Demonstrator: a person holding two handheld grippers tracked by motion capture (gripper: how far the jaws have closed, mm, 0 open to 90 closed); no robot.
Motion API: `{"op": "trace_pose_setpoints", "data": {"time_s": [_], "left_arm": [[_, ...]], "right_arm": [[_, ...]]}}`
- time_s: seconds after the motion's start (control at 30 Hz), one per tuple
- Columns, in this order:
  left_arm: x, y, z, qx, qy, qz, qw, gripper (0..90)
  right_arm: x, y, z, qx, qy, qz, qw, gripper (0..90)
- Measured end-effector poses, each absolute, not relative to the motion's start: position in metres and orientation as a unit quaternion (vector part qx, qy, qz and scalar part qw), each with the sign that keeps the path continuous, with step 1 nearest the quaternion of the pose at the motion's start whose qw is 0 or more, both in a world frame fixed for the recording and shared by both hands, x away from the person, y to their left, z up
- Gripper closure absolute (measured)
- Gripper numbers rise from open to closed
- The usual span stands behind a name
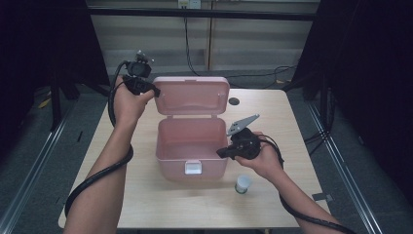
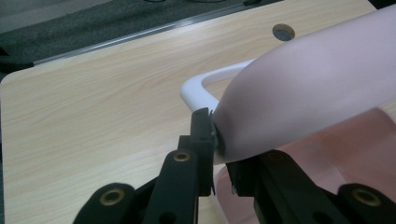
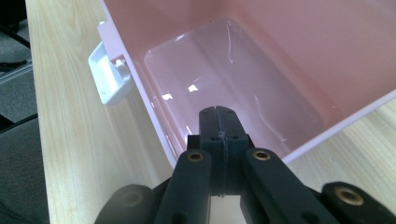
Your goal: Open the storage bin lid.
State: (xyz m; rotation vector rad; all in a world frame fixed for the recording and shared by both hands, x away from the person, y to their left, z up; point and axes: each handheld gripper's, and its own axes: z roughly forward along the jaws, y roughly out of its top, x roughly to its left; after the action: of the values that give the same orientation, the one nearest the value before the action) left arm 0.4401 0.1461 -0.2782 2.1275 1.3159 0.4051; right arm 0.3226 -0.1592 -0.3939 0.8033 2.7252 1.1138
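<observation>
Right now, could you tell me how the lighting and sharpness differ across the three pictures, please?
High view: dim, dark at both sides, the pink box evenly lit. Left gripper view: the lid near the lens is soft and blurred, the table grain sharper. Right gripper view: bright glare spots on the box floor, the right tongs sharp.

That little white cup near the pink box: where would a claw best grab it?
Probably around its side wall, coming down from above. The little white cup stands upright on the table, apart from the pink box, with bare wood around it. Its round shape lets two jaws close across its width from any side.
</observation>
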Motion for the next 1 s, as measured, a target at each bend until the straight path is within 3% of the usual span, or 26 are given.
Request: {"op": "trace_pose_setpoints", "data": {"time_s": [1.0], "left_arm": [[0.461,0.145,-0.285,0.790,0.511,0.154,0.303,84.7]], "right_arm": [[0.324,-0.159,-0.397,0.266,0.890,0.370,0.032,90.0]]}}
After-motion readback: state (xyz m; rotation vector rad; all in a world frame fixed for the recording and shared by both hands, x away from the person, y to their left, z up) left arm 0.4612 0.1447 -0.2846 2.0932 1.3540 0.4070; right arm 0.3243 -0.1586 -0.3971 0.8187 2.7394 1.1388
